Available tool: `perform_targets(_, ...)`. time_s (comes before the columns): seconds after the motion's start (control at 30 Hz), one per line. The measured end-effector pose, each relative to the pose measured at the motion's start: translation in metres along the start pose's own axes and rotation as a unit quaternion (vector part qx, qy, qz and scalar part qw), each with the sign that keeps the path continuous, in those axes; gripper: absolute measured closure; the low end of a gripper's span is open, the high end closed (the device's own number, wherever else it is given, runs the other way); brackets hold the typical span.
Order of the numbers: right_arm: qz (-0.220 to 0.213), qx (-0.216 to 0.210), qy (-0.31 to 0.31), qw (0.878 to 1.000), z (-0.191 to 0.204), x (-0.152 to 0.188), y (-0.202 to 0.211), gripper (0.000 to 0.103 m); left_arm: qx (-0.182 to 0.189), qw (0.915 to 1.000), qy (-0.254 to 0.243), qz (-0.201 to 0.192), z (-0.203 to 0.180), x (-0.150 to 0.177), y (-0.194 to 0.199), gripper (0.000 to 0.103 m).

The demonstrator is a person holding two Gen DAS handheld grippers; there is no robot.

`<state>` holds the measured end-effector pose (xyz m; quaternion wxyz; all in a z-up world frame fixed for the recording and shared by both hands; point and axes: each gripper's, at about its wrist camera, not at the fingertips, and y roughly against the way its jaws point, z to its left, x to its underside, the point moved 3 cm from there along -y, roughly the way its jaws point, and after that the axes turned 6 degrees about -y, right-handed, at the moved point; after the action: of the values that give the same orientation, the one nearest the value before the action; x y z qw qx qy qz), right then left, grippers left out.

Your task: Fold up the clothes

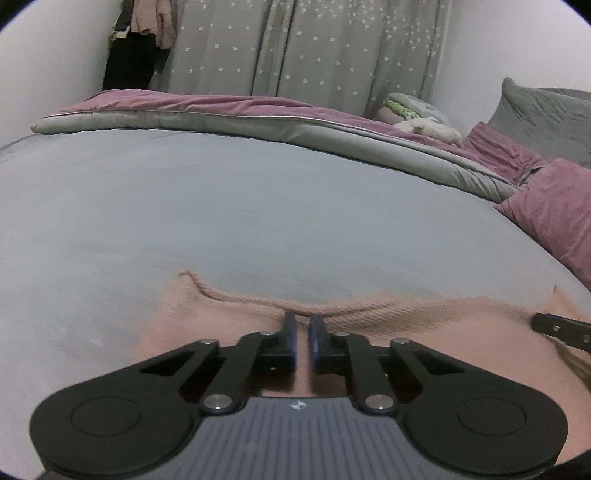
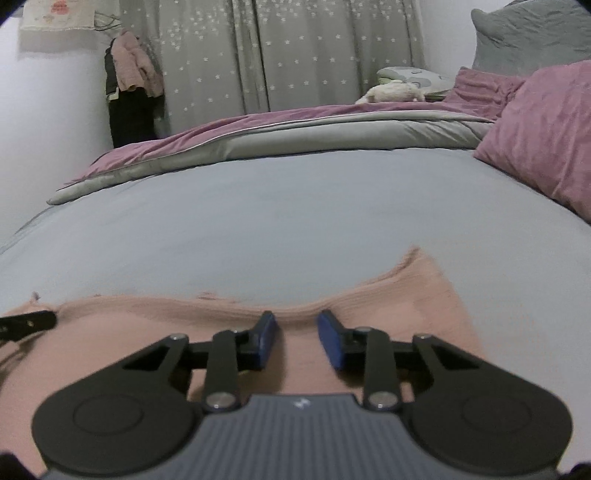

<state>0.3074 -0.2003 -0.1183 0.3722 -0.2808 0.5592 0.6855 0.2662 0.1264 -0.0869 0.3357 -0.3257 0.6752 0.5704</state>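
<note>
A pink knit garment (image 1: 221, 317) lies flat on the grey-blue bed sheet (image 1: 258, 206), close to the near edge. My left gripper (image 1: 301, 320) is at the garment's far hem, its blue pads nearly together, and the fabric puckers in toward them. In the right wrist view the same garment (image 2: 406, 295) spreads under my right gripper (image 2: 297, 324), which stands open over the far hem with nothing between its fingers (image 2: 266, 328). Each gripper shows at the edge of the other's view: the right one (image 1: 561, 328) and the left one (image 2: 26, 322).
A folded purple and grey duvet (image 1: 229, 114) lies across the far side of the bed. Purple pillows (image 2: 546, 125) and a grey pillow (image 2: 532, 33) are stacked at the right, beside a plush toy (image 2: 391, 92). Star-patterned curtains (image 2: 295, 55) and hanging clothes (image 2: 133, 85) stand behind.
</note>
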Motion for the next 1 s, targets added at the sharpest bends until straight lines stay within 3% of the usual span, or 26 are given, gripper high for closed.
perform_targets(0.13,-0.002,0.021,0.011,1.0,-0.013,-0.002,0.01,0.077,-0.004,0.9999,0.012,-0.001,0.01,-0.003,0.002,0.092)
perform_targets(0.2,-0.004,0.03,0.016,0.999,-0.014,-0.001,0.018,0.066,-0.016,0.9998,0.008,0.002,0.009,-0.004,0.011,0.089)
perform_targets(0.27,-0.008,0.04,0.022,0.999,-0.014,0.0,0.029,0.058,-0.026,0.9997,-0.001,0.003,0.005,-0.005,0.021,0.073)
perform_targets(0.43,-0.003,0.038,0.008,0.999,-0.024,0.004,0.061,0.047,-0.027,0.9995,0.014,0.0,0.008,-0.003,0.051,0.052)
perform_targets(0.6,0.004,0.042,-0.024,0.999,-0.042,0.004,0.088,0.032,-0.023,0.9983,0.051,0.014,0.021,0.005,0.076,0.049)
perform_targets(0.77,0.024,0.039,-0.046,0.998,-0.06,0.007,0.106,0.028,-0.03,0.9969,0.066,0.031,0.032,0.014,0.098,0.039)
perform_targets(1.0,0.052,0.01,-0.097,0.994,-0.087,0.024,0.128,0.026,-0.01,0.9877,0.139,0.071,0.059,0.04,0.117,0.039)
